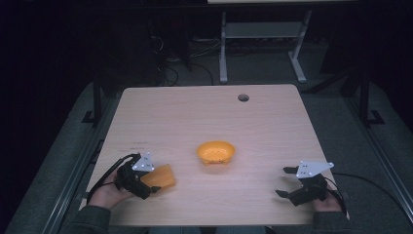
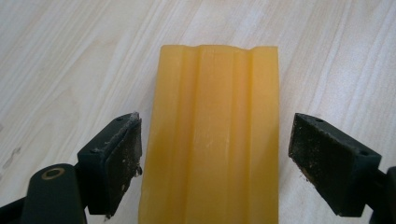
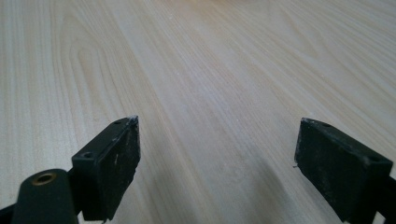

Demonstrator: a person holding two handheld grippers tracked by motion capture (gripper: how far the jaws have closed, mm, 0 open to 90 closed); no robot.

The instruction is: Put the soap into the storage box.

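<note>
The yellow block [image 1: 159,176] lies flat near the front-left corner of the table [image 1: 204,117], with bare wood stretching away behind it and to its right. The orange bowl [image 1: 215,152] sits near the middle, well apart from the block, and a round hole [image 1: 243,97] marks the far edge. The left gripper [image 1: 148,187] straddles the block's near end. From the left gripper view, the block [image 2: 212,140] runs lengthwise between the jaws, a small gap on each side, so they stand wide and grip nothing. That close view picks out shallow lengthwise ridges and a waxy, translucent surface that the high view blurs. The right gripper [image 1: 286,181] hovers near the front-right edge, jaws spread wide over bare wood, holding nothing.
</note>
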